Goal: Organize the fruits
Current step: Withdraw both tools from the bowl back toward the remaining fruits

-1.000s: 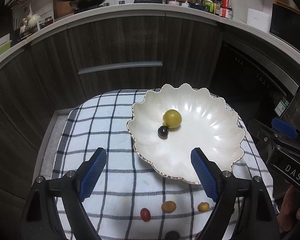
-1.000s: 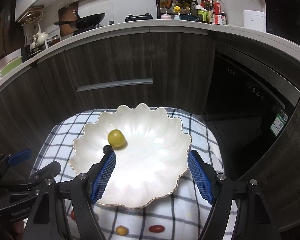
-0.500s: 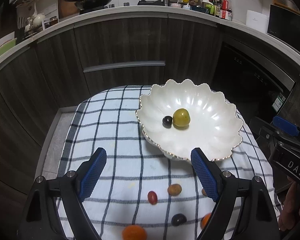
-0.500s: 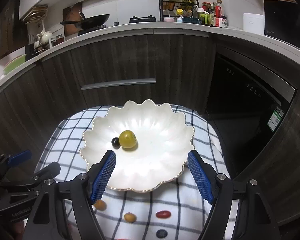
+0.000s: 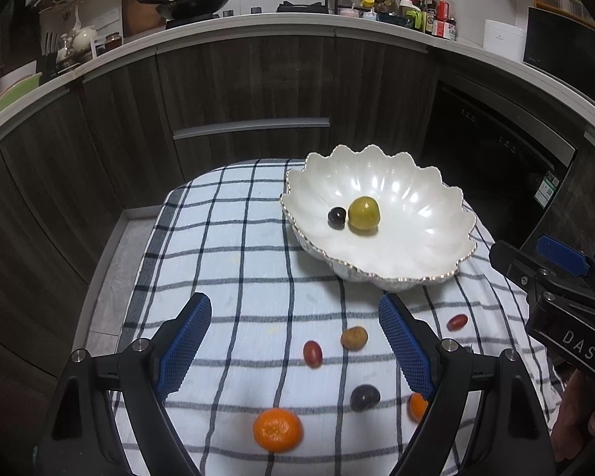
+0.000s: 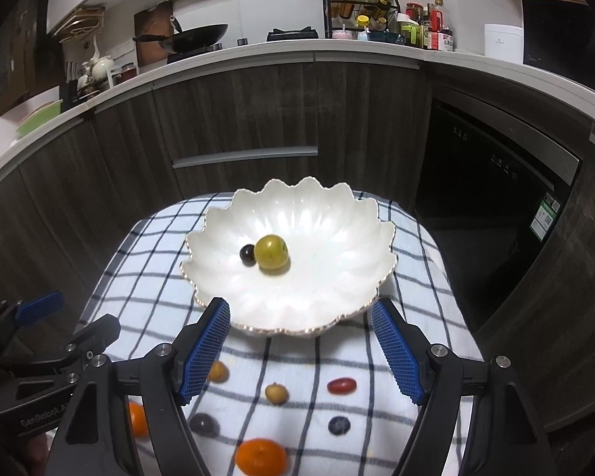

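A white scalloped bowl (image 5: 416, 238) (image 6: 337, 238) stands on a checked cloth and holds a green fruit (image 5: 363, 213) (image 6: 271, 252) and a small dark grape (image 5: 336, 217) (image 6: 248, 255). Loose fruits lie on the cloth in front of it: an orange mandarin (image 5: 277, 429) (image 6: 261, 456), a red grape tomato (image 5: 312, 353) (image 6: 341, 385), a brown fruit (image 5: 354, 337) (image 6: 277, 393), dark grapes (image 5: 365, 397) (image 6: 339, 425). My left gripper (image 5: 295, 343) is open and empty above the loose fruits. My right gripper (image 6: 299, 351) is open and empty at the bowl's near rim.
The checked cloth (image 5: 226, 261) covers a small table. Dark cabinets (image 5: 250, 79) and a countertop with a wok (image 5: 186, 2) and bottles stand behind. A dark oven front (image 6: 496, 198) is at the right.
Both grippers have pulled back from the bowl, so more loose fruits show on the cloth near them. Both stay open.
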